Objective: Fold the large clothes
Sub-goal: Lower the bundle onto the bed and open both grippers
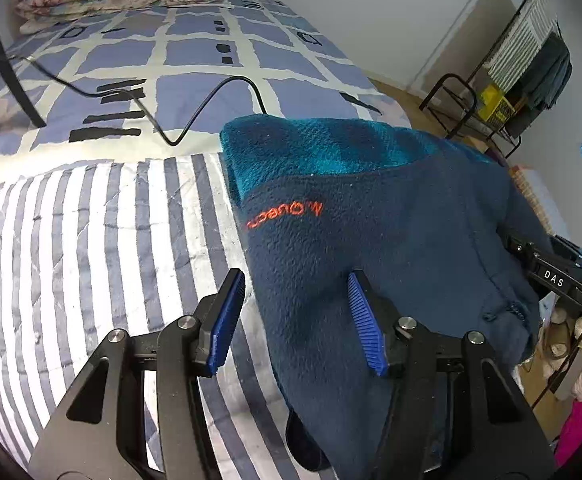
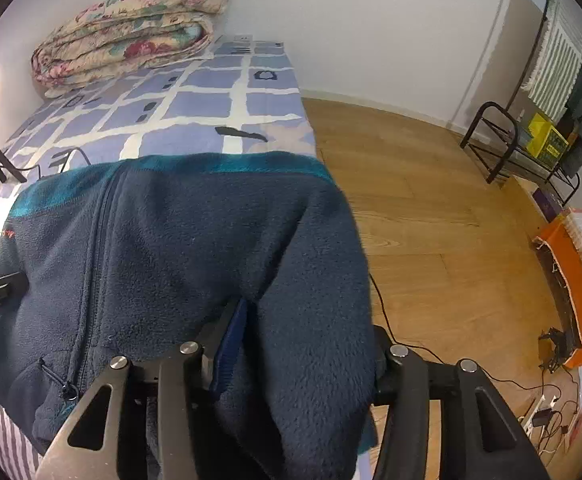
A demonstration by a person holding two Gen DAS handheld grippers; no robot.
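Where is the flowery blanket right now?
The folded floral quilt sits at the far end of the bed, against the white wall, top left in both wrist views, well beyond the blue fleece jacket.

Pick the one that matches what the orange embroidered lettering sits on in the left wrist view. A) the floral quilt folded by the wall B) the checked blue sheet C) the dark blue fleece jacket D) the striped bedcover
C: the orange lettering is stitched into the dark blue fleece jacket, just below its teal band, with the striped bedcover lying beside the jacket.
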